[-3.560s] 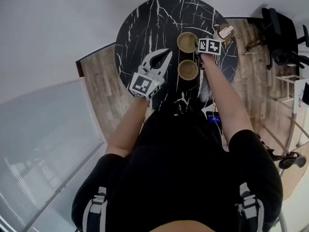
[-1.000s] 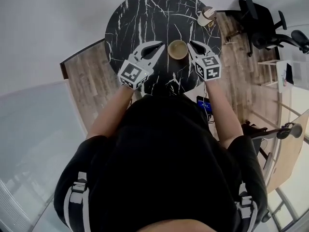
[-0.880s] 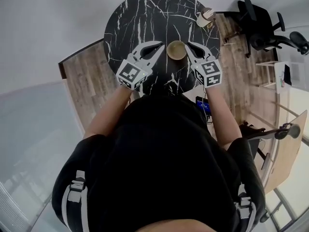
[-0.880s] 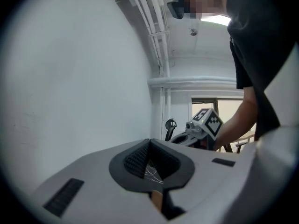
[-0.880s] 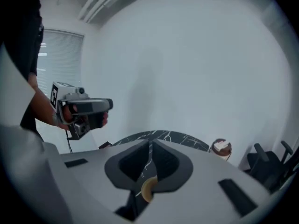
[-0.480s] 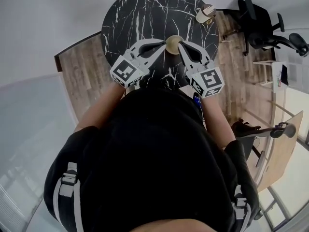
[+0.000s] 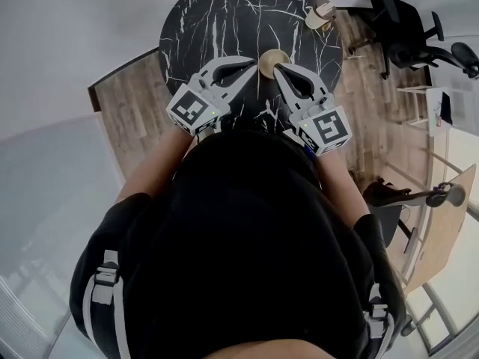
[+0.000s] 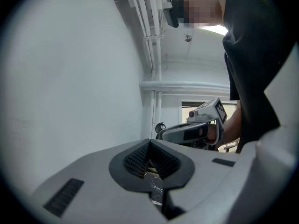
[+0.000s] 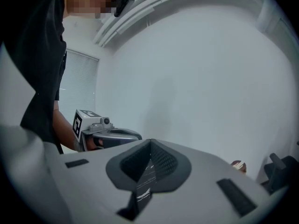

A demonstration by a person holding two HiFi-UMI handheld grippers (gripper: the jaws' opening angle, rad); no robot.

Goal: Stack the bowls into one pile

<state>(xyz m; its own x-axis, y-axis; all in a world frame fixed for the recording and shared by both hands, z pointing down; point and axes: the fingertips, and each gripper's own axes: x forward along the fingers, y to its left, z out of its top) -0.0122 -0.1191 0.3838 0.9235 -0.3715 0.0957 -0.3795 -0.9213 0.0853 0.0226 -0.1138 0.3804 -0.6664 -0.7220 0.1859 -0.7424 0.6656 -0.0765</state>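
Observation:
One pile of tan bowls point(image 7: 274, 57) stands on the round black marble table point(image 7: 224, 13), near its front edge. My left gripper point(image 7: 253, 61) hangs above the table just left of the pile, shut, with nothing in it. My right gripper point(image 7: 276, 70) hangs just right of the pile, also shut and empty. Both are held up close to the person's body and point roughly level. In the left gripper view the fingertips point(image 8: 149, 143) meet, and the right gripper point(image 8: 198, 124) shows beyond them. In the right gripper view the jaws are together and the left gripper point(image 9: 105, 132) shows at the left.
A small tan and white object point(image 7: 322, 12) sits at the table's far right edge. Black office chairs point(image 7: 419, 36) stand on the wooden floor to the right. A grey wall runs behind the table and along the left.
Two separate bowls have become one pile. Over the last second both grippers rose and drew back toward the person, the right one more, and its jaws went from slightly apart to shut.

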